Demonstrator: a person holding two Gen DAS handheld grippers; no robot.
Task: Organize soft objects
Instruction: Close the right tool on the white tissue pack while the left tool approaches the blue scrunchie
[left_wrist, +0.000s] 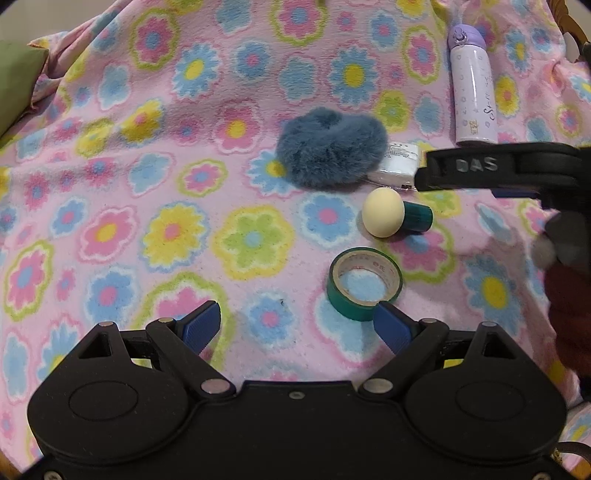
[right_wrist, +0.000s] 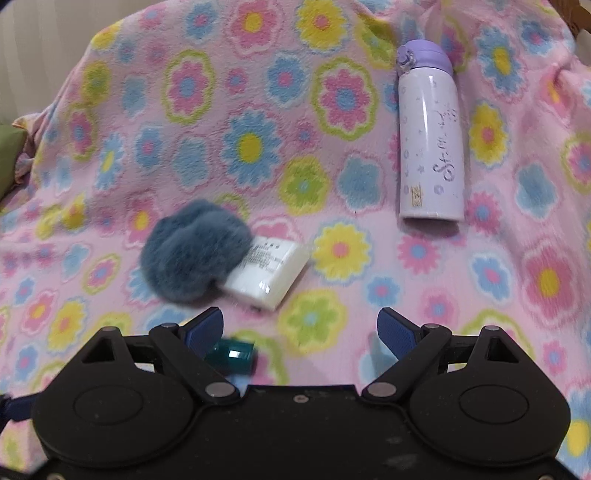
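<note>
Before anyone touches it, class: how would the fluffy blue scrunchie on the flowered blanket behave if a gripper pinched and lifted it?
The fluffy blue scrunchie looks thick-furred, so it would probably squash between the jaws and sag. It seems light for its bulk. Lying flat, partly over the white box, it should not roll, though lifting it might nudge the box.

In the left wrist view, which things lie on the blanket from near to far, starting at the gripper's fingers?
Green tape roll → cream ball with green base → white packet → purple bottle. The blue fluffy ring overlaps the packet, so I leave it out.
</note>
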